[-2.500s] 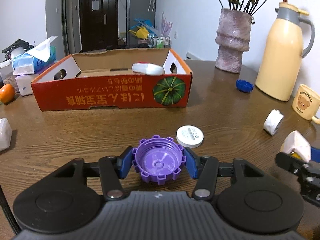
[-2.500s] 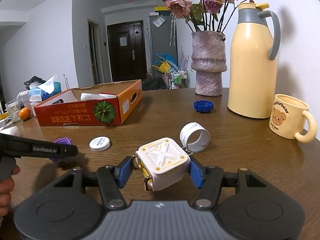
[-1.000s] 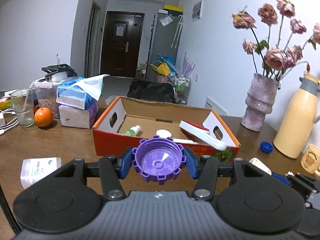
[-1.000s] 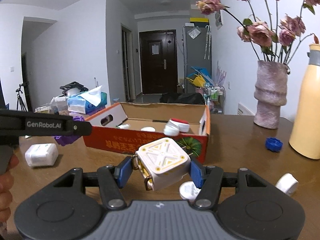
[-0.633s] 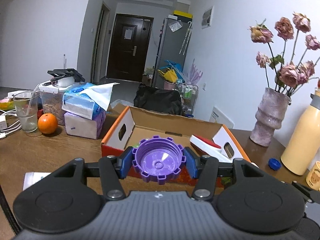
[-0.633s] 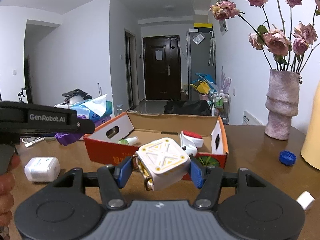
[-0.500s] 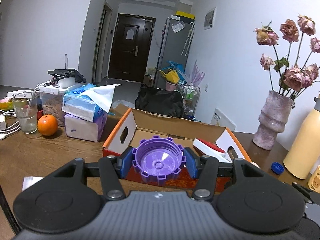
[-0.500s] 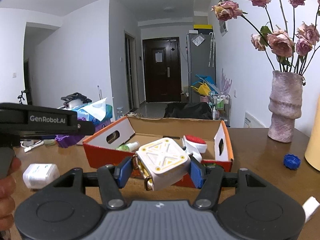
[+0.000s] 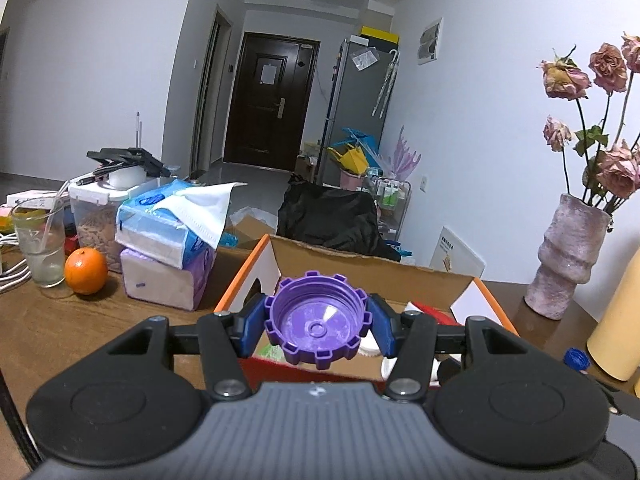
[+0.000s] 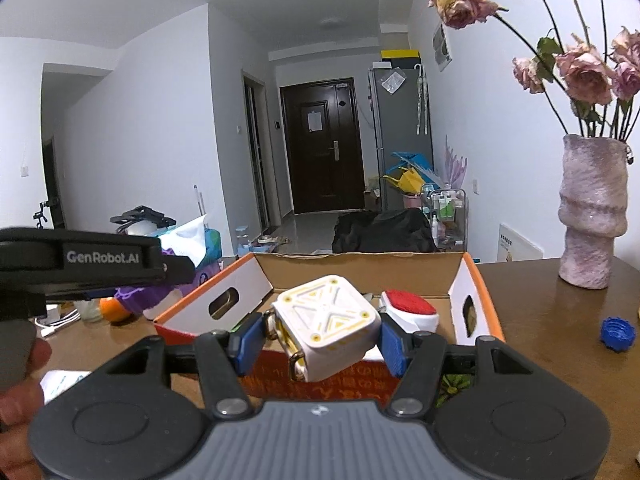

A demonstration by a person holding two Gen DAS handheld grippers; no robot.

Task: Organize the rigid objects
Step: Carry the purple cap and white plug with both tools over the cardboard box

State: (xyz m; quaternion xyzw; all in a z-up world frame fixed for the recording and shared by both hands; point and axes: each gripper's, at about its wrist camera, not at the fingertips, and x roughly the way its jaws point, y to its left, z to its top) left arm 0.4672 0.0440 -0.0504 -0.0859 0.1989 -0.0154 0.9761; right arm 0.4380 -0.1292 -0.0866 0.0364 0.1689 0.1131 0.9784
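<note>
Left gripper is level, both blue pads pinched onto a purple cap sitting squarely between the fingers. Right gripper is level too, pads clamped on a white cube, tilted between them. Bare fingers grip the left handle.

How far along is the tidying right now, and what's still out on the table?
Done: the cardboard box already holds a red-topped white item. In hand: the left gripper clamps the purple cap and the right gripper clamps the white cube, both raised near the box, neither released. Left: at least the blue cap on the table.
</note>
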